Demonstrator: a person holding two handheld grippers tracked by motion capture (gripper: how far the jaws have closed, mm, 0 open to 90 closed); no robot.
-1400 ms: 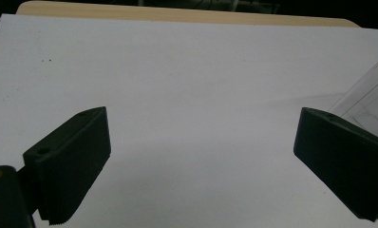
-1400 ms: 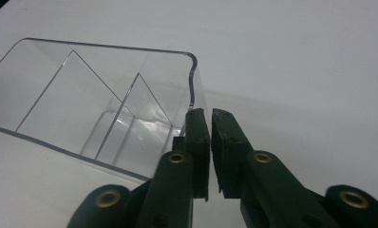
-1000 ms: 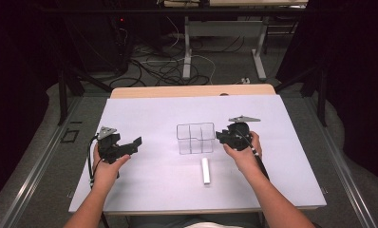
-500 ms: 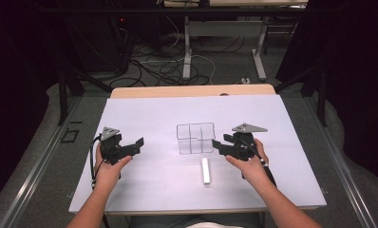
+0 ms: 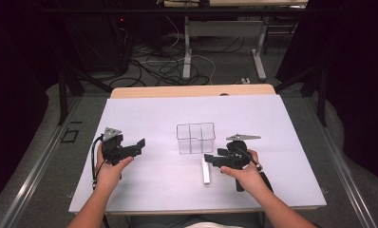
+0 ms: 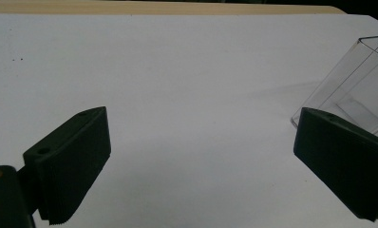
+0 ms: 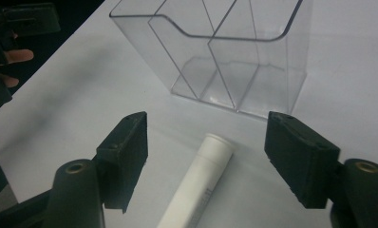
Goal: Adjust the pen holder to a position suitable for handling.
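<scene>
The right gripper (image 7: pixel 206 156) has its jaws spread wide on either side of a white tube (image 7: pixel 196 190), not touching it; the tube's near end is cut off by the frame, and faint print on it is unreadable. The tube lies on the white table (image 5: pixel 272 123), just near of a clear divided bin (image 5: pixel 195 138), whose compartments look empty. The left gripper (image 6: pixel 201 166), jaws also spread, hovers well left of the bin, holding nothing.

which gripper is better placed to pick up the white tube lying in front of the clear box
Probably the right. The right gripper is open with its jaws on either side of the white tube, near the clear box. The left gripper, also open, sits far to the left over bare table.
</scene>
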